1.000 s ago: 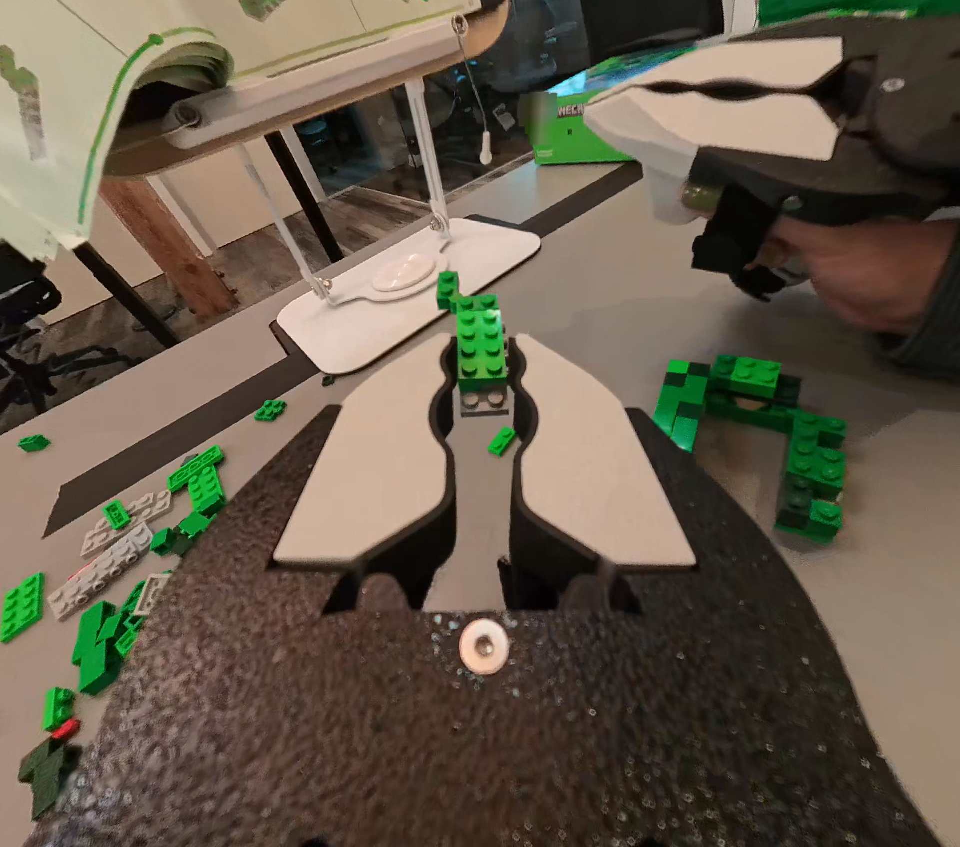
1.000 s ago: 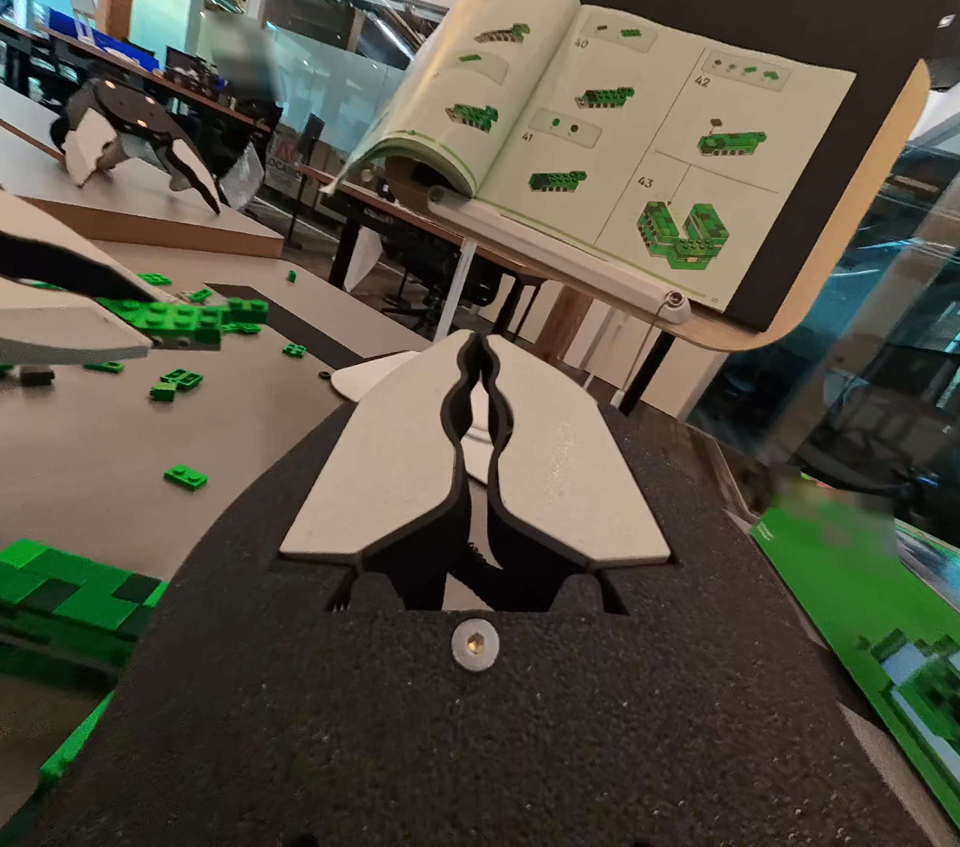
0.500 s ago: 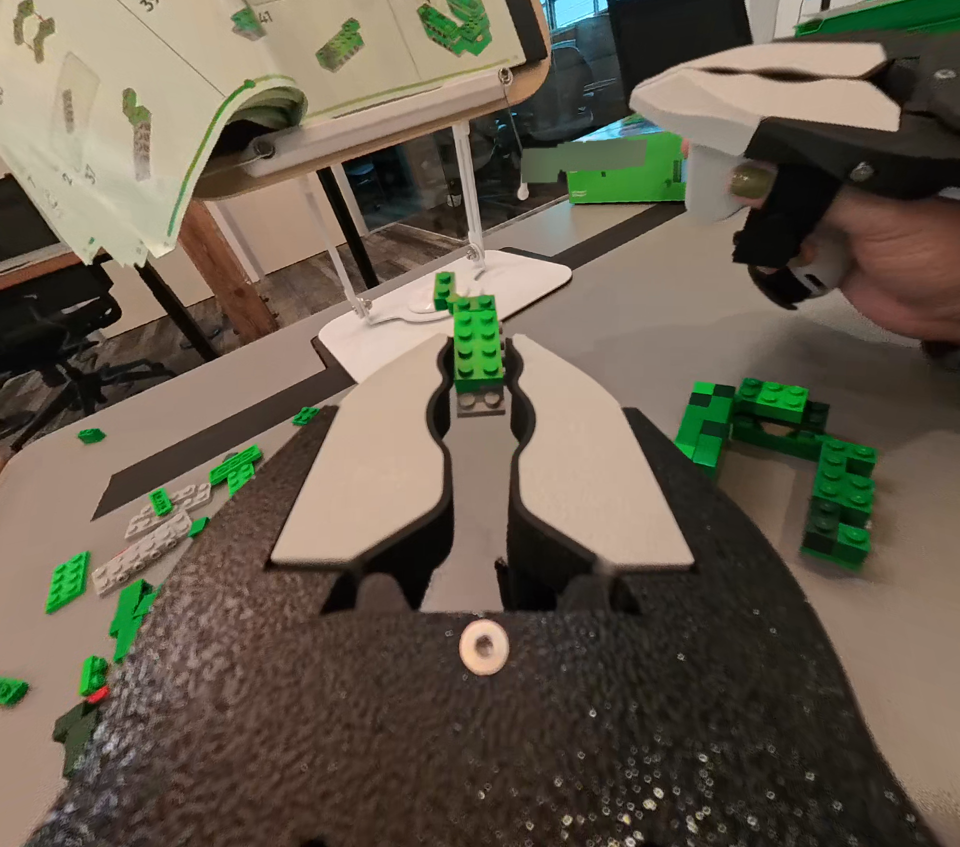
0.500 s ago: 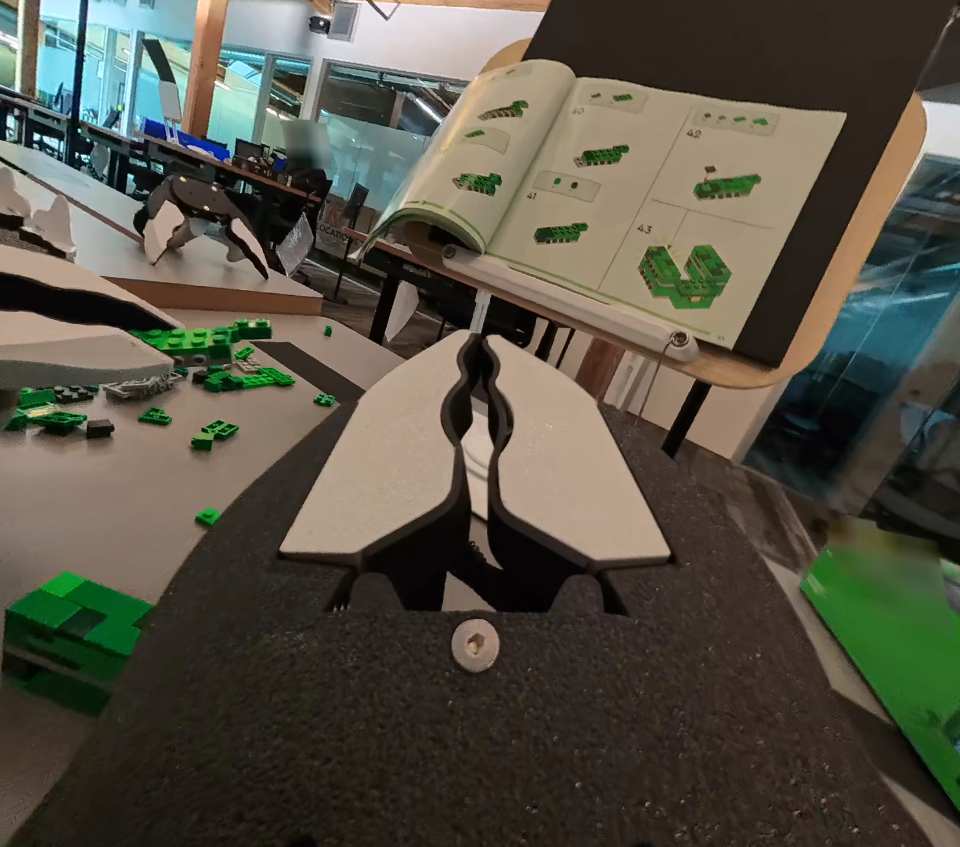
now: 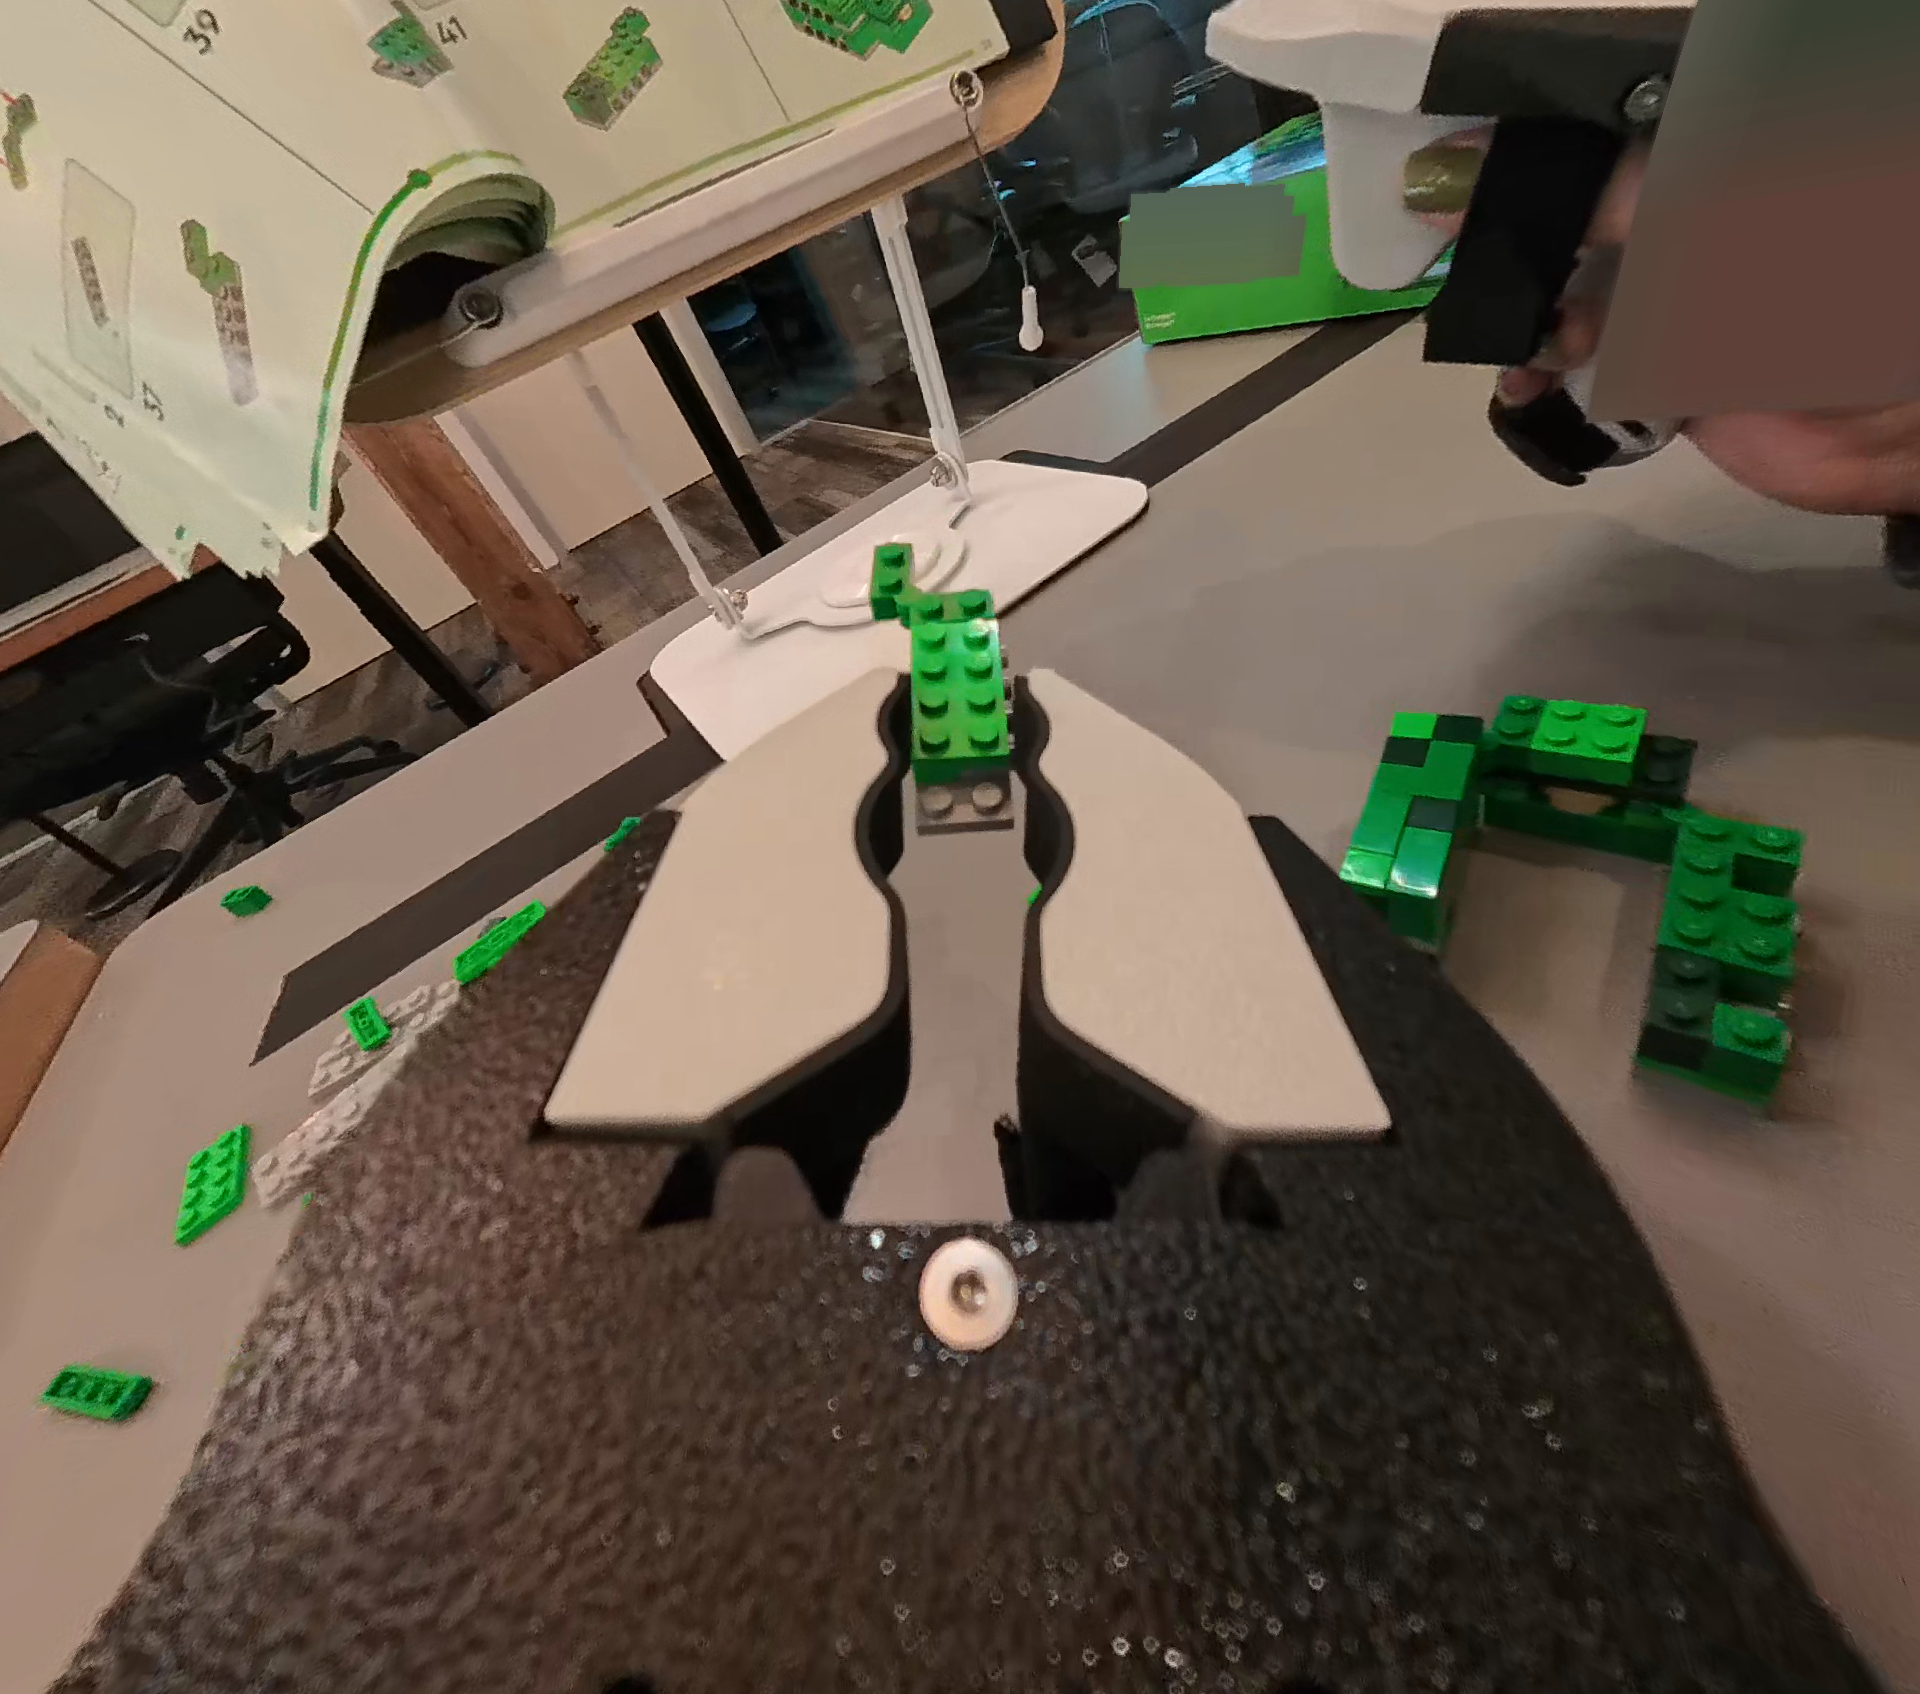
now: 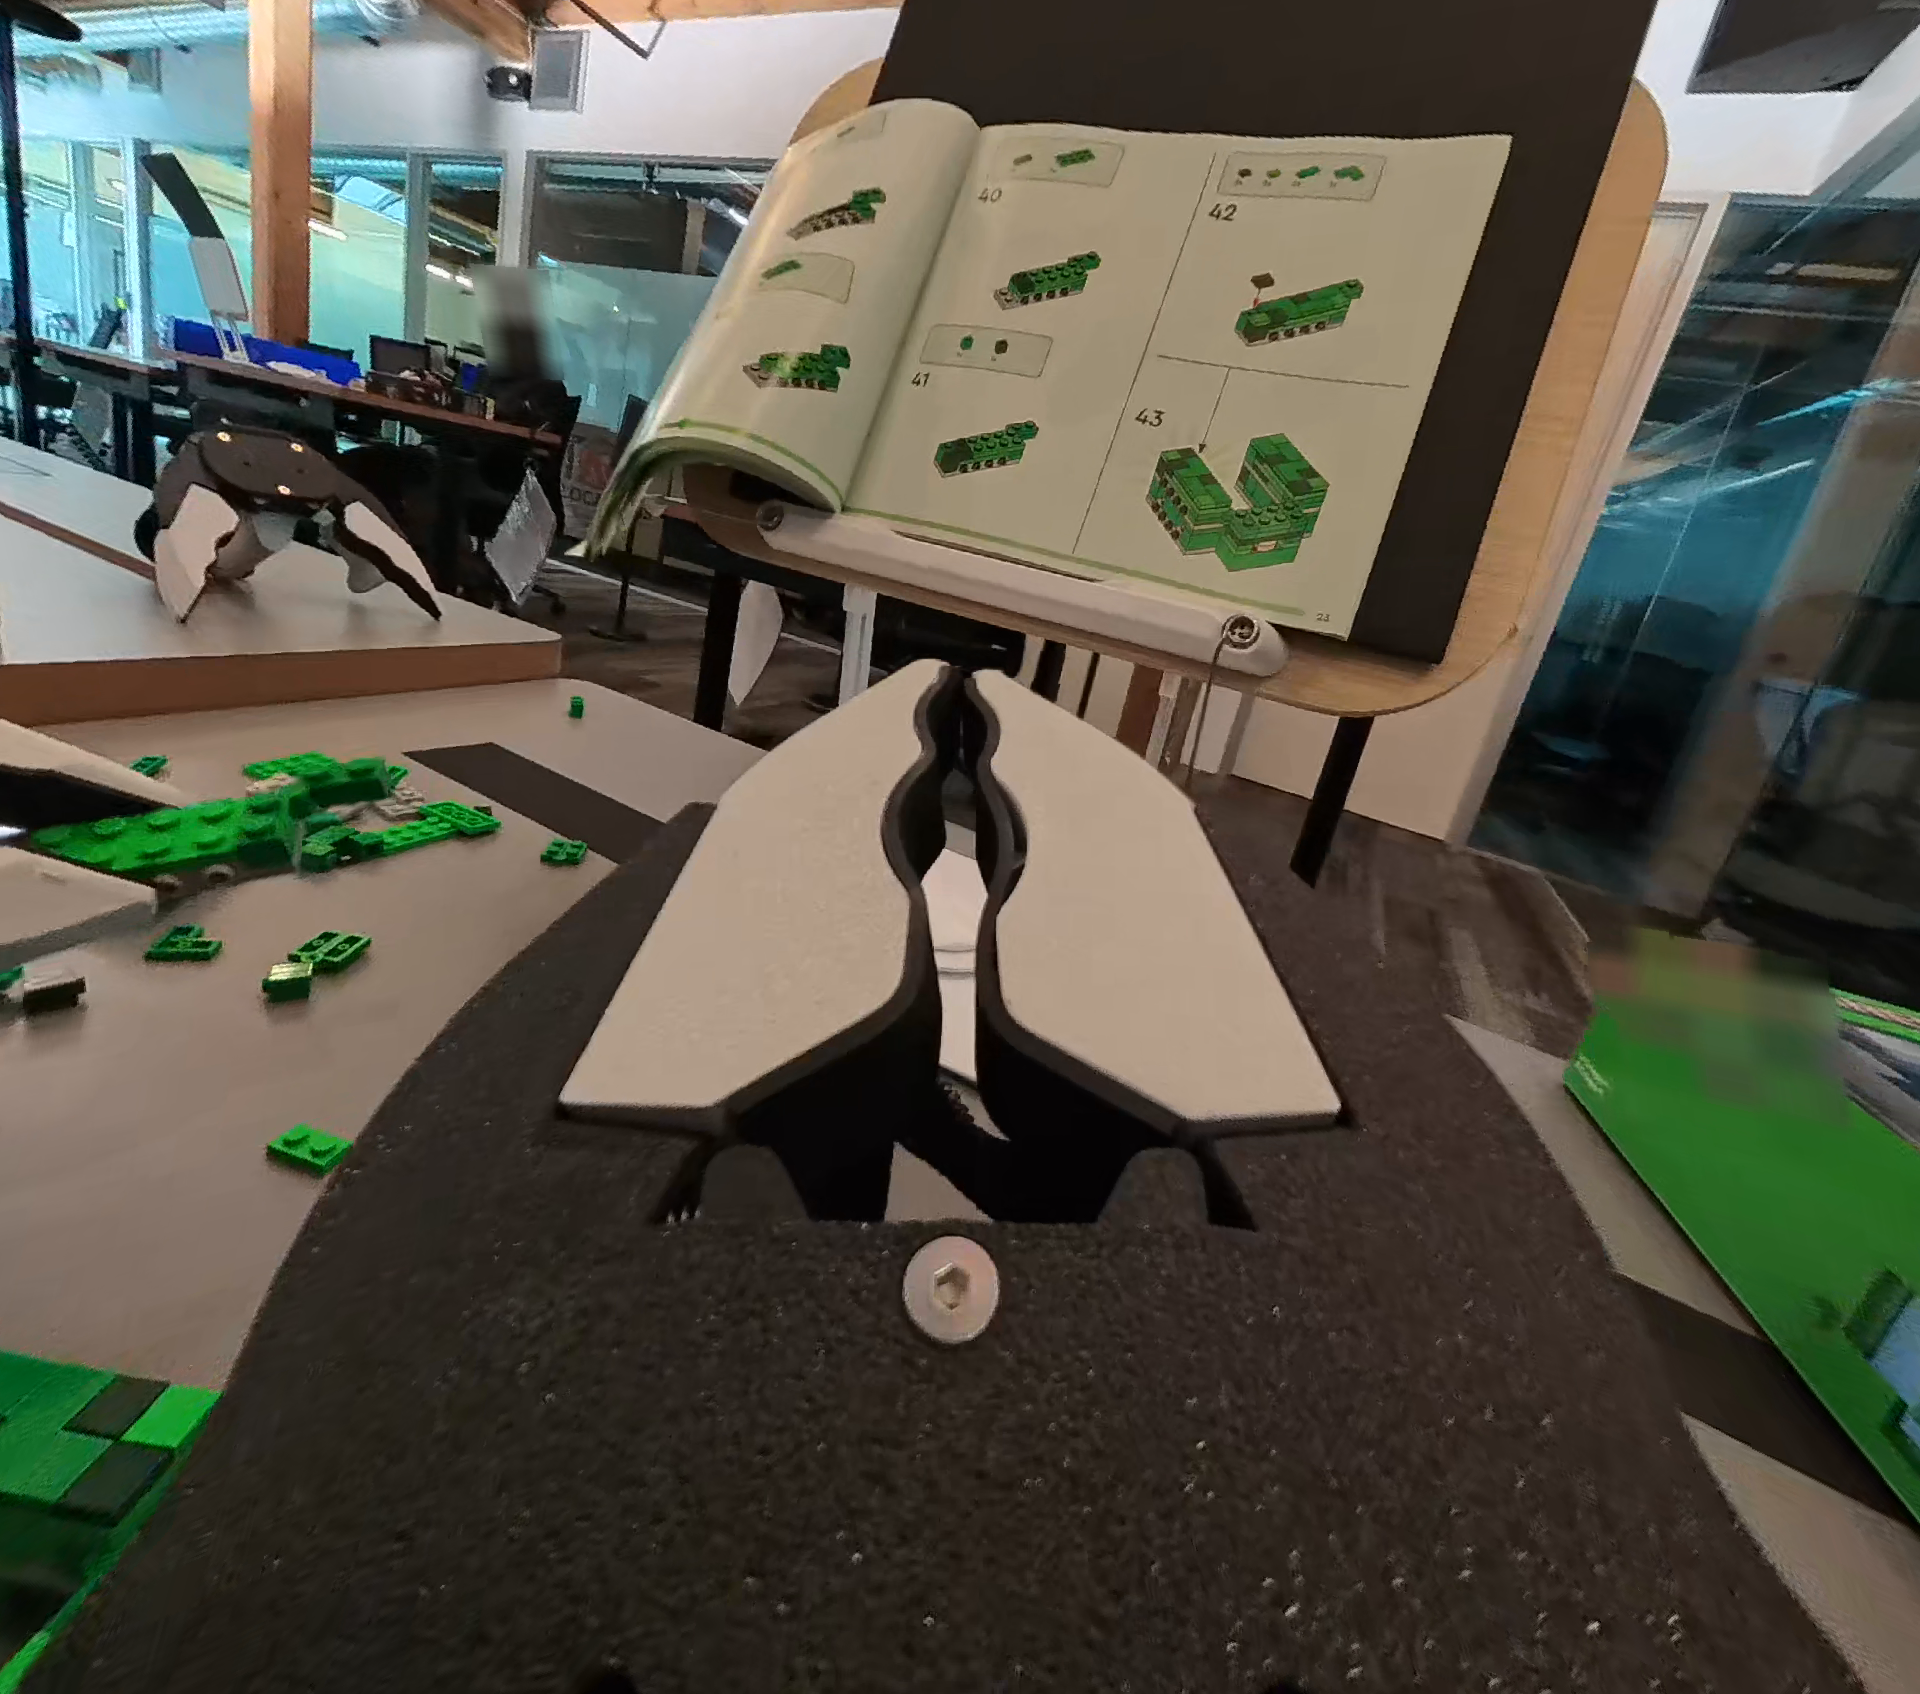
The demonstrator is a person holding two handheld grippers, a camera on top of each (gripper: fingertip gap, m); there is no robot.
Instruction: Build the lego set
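Item 1, left gripper: I have it clamped on a green brick strip, a stack of green plates over a grey plate, raised above the table. The strip runs forward out of the fingertips, with a small green stepped end farthest out.

Item 2, right gripper: fingers pressed together with nothing between them, raised well above the table and aimed at the instruction booklet. In the left wrist view it shows at upper right, a hand beneath it.

Item 3, U-shaped green assembly: lying on the table to the right of the left gripper, well apart from the held strip, studs up.

Item 4, loose green and grey plates: scattered on the left part of the table.

Item 5, booklet stand: white base on the table beyond the held strip; the booklet lies open on it.

Item 6, green set box: flat at the right edge.

Handling note, my judgement: the step in hand looks like checking the diagram, then mating the strip to the U-shaped assembly. I would keep the strip level, line up studs before pressing, and bring the right gripper down to brace the assembly so it cannot slide. Press straight down; a tilted push could peel the plates apart.
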